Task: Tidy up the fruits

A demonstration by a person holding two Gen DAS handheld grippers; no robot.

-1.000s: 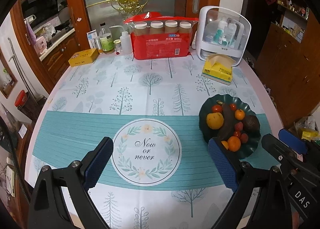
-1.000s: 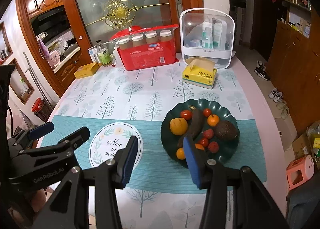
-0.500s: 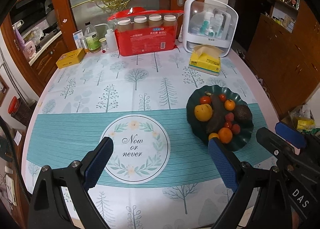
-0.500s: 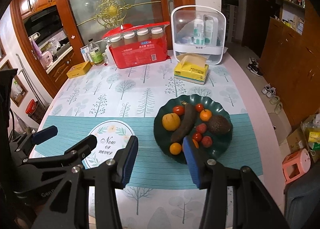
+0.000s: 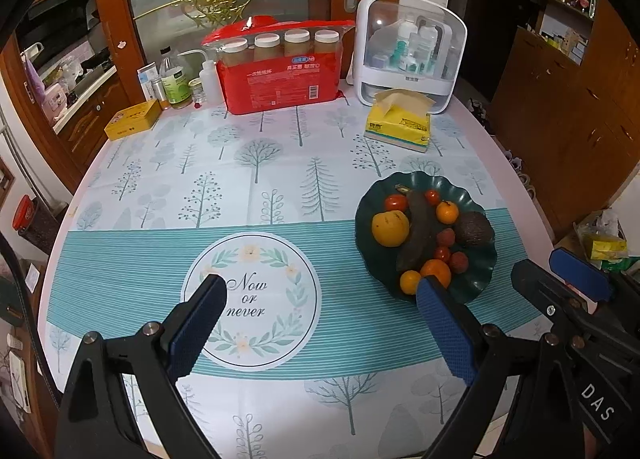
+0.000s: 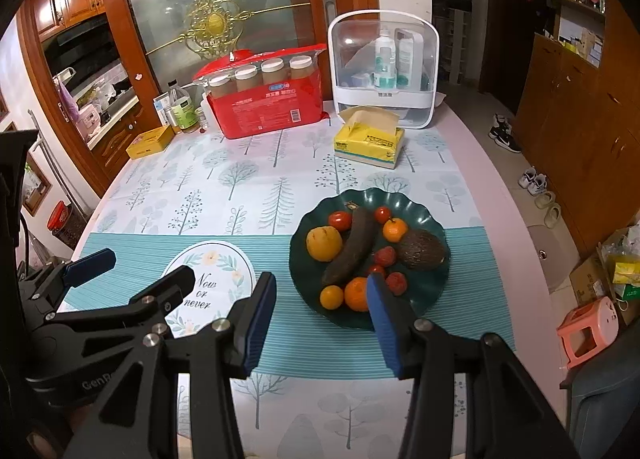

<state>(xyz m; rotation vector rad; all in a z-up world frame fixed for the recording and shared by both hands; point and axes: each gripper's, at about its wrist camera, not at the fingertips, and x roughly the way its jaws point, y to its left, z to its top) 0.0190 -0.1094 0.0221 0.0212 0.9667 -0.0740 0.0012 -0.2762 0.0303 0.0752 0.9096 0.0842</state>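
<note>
Both my left gripper point(image 5: 318, 321) and right gripper point(image 6: 320, 311) gape wide, empty. Dark banana point(image 6: 351, 246) lies diagonally across plate point(image 6: 430, 291), stem toward the desk's far edge.

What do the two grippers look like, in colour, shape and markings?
The left gripper and the right gripper have black, angular frames with silver rivets. Each finger ends in a flat, textured blue pad. White letters read "DAS" on one body and "GenR…" on the other. No sleeves show.

The round table point(image 5: 472, 127), covered by a tree-print cloth point(image 5: 256, 179), carries a green fruit plate point(image 5: 368, 259) at 3 o'clock, with a yellow tissue box point(image 5: 400, 125) and red package point(image 5: 280, 79) toward 12 o'clock.
</note>
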